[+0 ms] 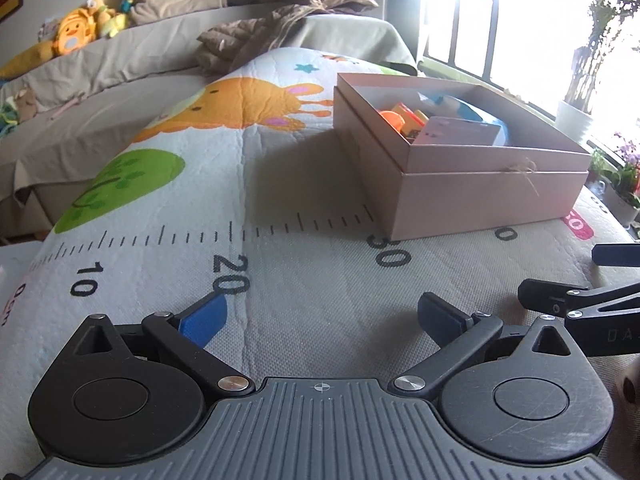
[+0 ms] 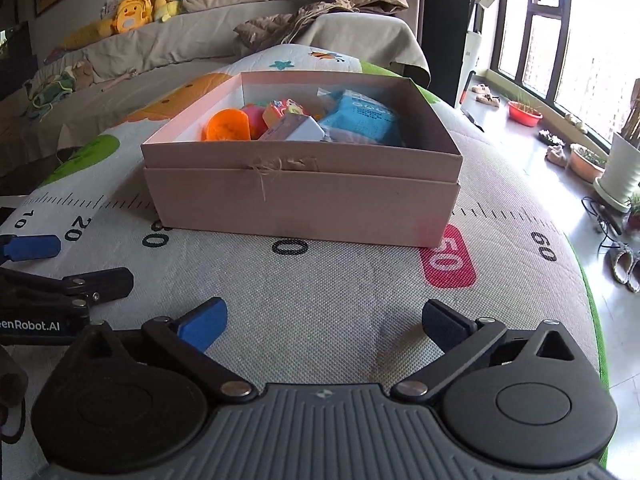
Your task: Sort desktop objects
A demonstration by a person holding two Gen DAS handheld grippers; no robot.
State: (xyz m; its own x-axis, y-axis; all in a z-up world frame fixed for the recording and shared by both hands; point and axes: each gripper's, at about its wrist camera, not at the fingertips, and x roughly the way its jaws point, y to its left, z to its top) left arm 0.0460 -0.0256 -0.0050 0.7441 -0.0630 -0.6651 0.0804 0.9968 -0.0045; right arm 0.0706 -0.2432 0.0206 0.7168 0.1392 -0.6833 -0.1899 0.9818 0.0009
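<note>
A pink cardboard box (image 2: 304, 204) stands on the ruler-printed mat (image 2: 320, 304); it also shows in the left wrist view (image 1: 480, 200). Inside lie an orange toy (image 2: 226, 126), a blue packet (image 2: 360, 120), a small white box (image 2: 296, 130) and colourful toys (image 2: 282, 110). My left gripper (image 1: 320, 316) is open and empty, low over the mat near the 20 mark, left of the box. My right gripper (image 2: 324, 320) is open and empty, in front of the box. Each gripper shows at the edge of the other's view.
A sofa (image 1: 160, 52) with plush toys (image 1: 76, 32) and a brown jacket (image 1: 280, 20) lies behind the mat. Potted plants (image 2: 620, 168) and slippers (image 2: 624, 268) are on the floor at the right by the window.
</note>
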